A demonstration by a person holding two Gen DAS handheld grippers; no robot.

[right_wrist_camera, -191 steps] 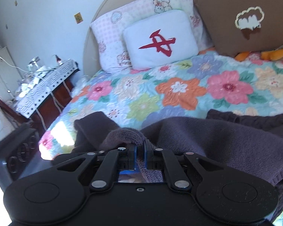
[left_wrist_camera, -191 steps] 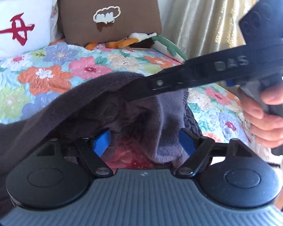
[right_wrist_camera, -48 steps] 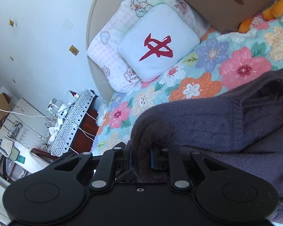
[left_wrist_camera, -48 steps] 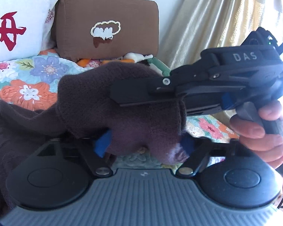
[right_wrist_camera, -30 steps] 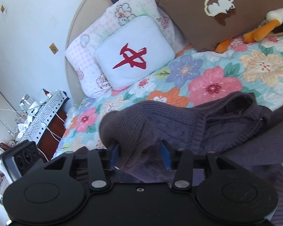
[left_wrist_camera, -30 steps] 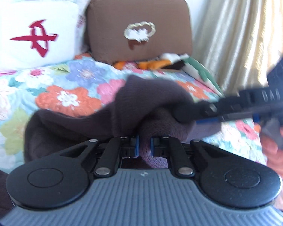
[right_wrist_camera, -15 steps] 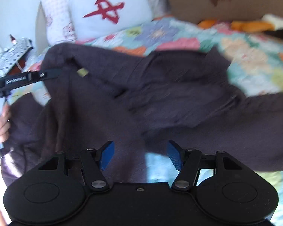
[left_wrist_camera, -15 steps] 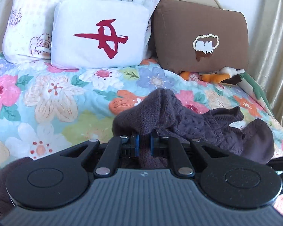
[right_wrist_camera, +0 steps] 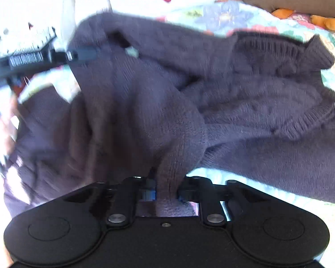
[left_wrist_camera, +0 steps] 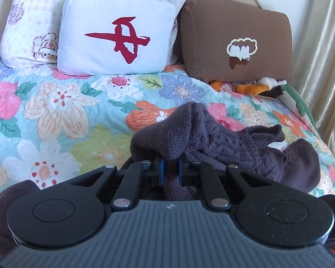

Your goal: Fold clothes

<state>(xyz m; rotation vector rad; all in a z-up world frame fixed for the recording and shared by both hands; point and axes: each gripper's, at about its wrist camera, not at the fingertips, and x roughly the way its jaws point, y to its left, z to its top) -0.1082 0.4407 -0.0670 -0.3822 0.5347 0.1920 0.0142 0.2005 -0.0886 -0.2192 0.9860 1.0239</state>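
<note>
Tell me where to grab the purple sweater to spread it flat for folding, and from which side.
Judging by the right wrist view, take the sweater by its ribbed edge, coming from the right, where that band lies exposed on the quilt. It is firm and straight, while the middle is bunched. Both the left gripper and right gripper already pinch knit folds.

Floral quilt (left_wrist_camera: 62,111) on bed w/ pillows, gold curtain (left_wrist_camera: 323,67).
</note>
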